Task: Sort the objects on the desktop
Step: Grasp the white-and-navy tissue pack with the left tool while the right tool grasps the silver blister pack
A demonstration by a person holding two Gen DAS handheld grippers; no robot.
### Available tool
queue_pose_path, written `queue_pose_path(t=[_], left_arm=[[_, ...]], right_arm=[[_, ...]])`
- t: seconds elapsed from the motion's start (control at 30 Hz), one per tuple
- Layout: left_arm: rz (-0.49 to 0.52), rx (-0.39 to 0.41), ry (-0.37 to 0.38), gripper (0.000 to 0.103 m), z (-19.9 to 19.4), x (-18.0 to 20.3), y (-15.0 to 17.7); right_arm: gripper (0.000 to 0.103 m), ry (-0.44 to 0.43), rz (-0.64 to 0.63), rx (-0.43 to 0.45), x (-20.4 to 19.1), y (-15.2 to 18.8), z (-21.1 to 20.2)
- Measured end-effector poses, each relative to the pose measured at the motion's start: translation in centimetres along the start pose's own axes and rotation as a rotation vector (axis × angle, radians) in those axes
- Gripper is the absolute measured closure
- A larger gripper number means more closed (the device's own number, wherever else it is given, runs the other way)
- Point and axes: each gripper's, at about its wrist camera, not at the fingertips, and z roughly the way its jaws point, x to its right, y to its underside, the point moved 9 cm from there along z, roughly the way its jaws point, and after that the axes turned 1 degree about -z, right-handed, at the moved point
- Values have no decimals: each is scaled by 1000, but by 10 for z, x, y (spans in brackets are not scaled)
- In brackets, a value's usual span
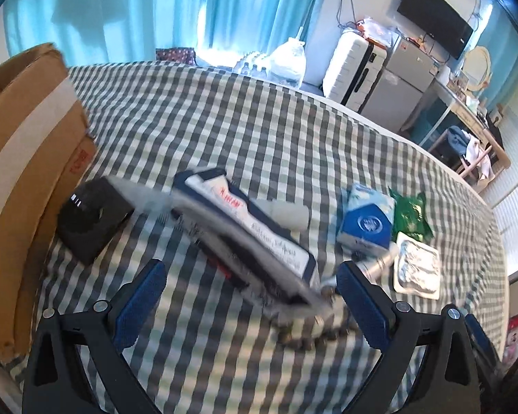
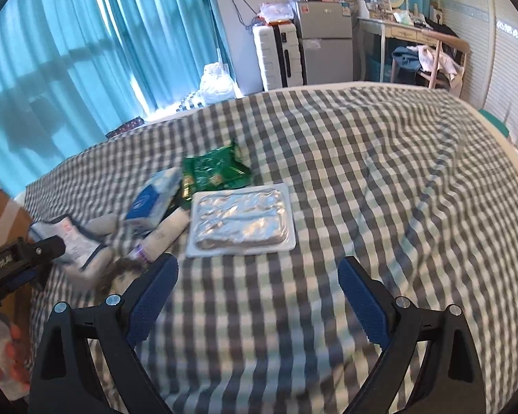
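My left gripper [image 1: 250,284] is open just above a blurred navy-and-white pouch [image 1: 245,227] lying on the checked cloth [image 1: 259,131]; its right finger is near the pouch's end. Beside it lie a black box [image 1: 91,219], a blue-and-white carton [image 1: 367,219], a green snack packet [image 1: 411,212], a silver foil tray [image 1: 418,265] and a white tube [image 1: 380,264]. My right gripper [image 2: 257,284] is open and empty, just short of the foil tray [image 2: 241,219]. The carton [image 2: 153,201], green packet [image 2: 217,170], tube [image 2: 165,231] and pouch [image 2: 74,239] lie to its left.
A cardboard box [image 1: 24,158] stands at the cloth's left edge. The left gripper's body [image 2: 13,262] shows at the left of the right wrist view. A dark beaded item [image 1: 314,331] lies by the pouch's near end. A suitcase [image 1: 354,69], fridge and desk stand beyond the far edge.
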Motion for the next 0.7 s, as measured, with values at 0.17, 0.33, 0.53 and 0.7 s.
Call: queue_pose_path(t=[0.17,0.33,0.53,0.7], left_arm=[[64,-22,-9,45,21,6,-3],[125,-25,-13,73,27,4,3],[176,-4,-1,80,13,7,7],[200,-3,-7,80,4,5,12]], right_arm=[[9,-10,20,-15,8,-14,27],[14,-28,108,-93,26,-10,61],[81,-85,96,-53,22,-16,41],[94,-225,134,-34,6,-13,14]])
